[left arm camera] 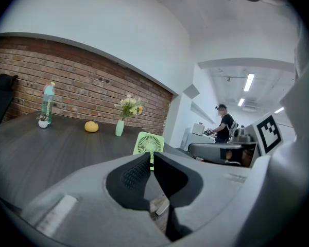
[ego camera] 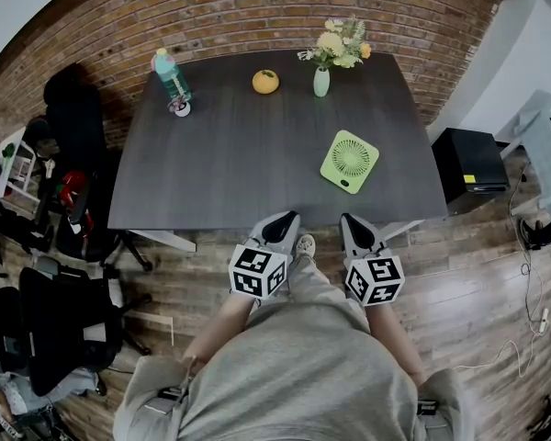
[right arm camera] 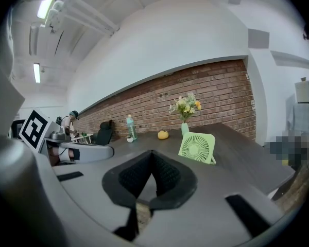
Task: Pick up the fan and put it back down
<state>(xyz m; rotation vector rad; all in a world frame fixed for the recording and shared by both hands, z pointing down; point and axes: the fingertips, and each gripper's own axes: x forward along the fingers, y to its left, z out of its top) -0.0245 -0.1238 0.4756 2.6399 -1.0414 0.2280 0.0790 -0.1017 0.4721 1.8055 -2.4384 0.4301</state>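
Now the fan [ego camera: 350, 161] stands near right on the desk [ego camera: 248, 163], left tongs [ego camera: 289, 219] and right tongs [ego camera: 349, 220] pressed together, empty, short of it: awaiting a lift or already returned.

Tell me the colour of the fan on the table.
Light green; the fan shows best in the head view.

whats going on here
A person stands at the near edge of the table, a gripper in each hand. The left gripper and right gripper are both shut and empty, held by that edge. The green fan stands untouched on the table's right side, just ahead of the right gripper.
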